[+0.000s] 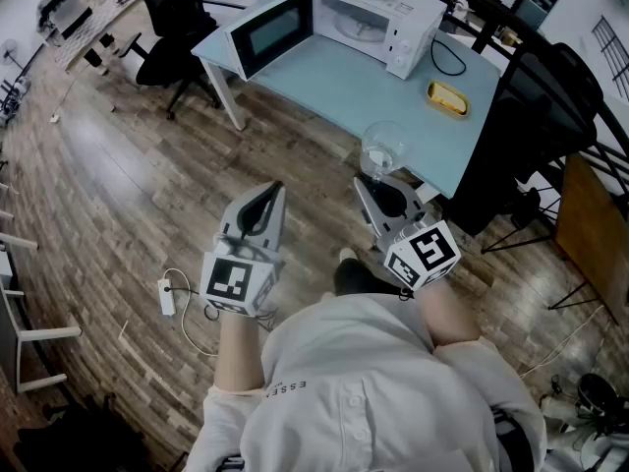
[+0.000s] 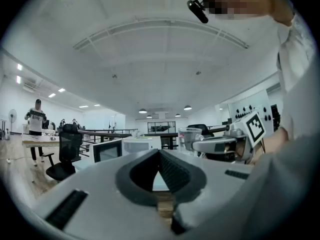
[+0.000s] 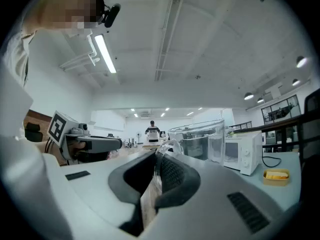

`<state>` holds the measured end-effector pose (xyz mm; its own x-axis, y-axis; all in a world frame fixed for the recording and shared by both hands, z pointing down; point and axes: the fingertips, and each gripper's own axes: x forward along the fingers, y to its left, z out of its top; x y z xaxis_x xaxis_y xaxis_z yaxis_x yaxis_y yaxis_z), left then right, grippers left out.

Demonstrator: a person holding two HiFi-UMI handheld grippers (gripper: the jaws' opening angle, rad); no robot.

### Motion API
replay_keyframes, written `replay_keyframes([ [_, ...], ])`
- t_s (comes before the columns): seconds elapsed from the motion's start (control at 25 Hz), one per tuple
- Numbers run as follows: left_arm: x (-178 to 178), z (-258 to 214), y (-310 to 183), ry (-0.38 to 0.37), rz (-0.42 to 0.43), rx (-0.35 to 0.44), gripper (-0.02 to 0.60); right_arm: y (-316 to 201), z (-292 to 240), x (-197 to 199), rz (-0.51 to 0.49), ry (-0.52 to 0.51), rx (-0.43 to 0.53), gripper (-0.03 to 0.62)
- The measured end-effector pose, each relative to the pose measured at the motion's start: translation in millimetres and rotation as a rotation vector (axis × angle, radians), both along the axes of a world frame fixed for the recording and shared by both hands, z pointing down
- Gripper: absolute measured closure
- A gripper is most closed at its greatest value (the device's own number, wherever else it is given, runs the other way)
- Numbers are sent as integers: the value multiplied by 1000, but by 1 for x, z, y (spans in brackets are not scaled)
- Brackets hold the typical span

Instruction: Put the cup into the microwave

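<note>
Right gripper view shows the right tongs pressed together on the thin handle of a clear cup, which stands upright just past their tips. The left gripper view shows the left tongs shut tip against tip, with nothing between them. From there the cup appears off to their right, at the end of the right tongs.

In the head view the two tools are side by side in front of the person. The left tongs are over the wooden floor. The right tongs reach to the near edge of the pale blue desk, with the cup at their tips over that edge. Whether the cup touches the desk cannot be told.

Well ahead of both tongs, at the far side of the desk, stands the white microwave. Its door is swung wide open toward the left tongs' side, and the turntable shows inside. Ahead and to the right of the right tongs a small yellow dish lies on the desk. It is between the cup and the microwave and apart from both.
</note>
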<state>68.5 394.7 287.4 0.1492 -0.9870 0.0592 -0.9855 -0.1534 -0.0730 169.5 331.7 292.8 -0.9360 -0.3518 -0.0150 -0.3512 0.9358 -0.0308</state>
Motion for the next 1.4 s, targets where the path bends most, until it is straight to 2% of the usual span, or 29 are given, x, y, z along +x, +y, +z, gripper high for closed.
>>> replay_keyframes([
  [0.48,2,1,5,1,0,-9,581,1,-2,-1,-7,-2,-2,572],
  [0.84,-24,21,-4,6,-44,-43,581,-22,19,-23,-21,-13,-65,572],
  [1.08,-59,31,-49,7,-63,-57,581,-69,32,-60,-41,-1,-80,572],
  [1.4,-121,31,-162,11,-86,-77,581,-182,37,-130,-90,17,-90,572],
])
